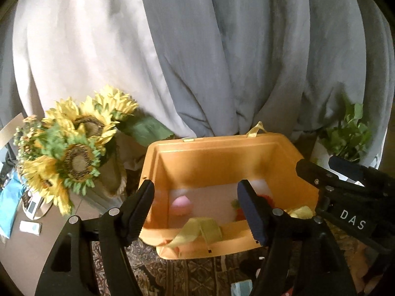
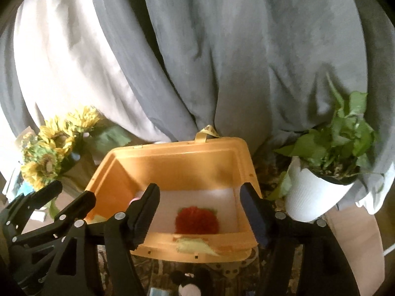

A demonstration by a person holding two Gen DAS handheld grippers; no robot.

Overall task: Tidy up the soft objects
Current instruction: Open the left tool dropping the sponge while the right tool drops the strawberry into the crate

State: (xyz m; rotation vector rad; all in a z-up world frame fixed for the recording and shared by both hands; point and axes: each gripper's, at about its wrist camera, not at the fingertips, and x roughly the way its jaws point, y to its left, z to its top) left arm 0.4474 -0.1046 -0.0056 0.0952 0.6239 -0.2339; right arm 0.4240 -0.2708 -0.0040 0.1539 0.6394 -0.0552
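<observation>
Each view looks forward and downward along its own pair of black fingers, which fill the lower edge of the picture. The left wrist view sits close above the near rim of the orange box [image 1: 222,162], whose inside lies between and beyond its jaws; the right gripper [image 1: 318,170] shows outside its right jaw. The right wrist view faces the same way from just to the right, equally close, with the left gripper [image 2: 74,192] outside its left jaw. Both share the box, the sunflowers [image 1: 74,153], the potted plant [image 2: 340,145] and the grey curtains [image 2: 222,61] beyond the jaws.
</observation>
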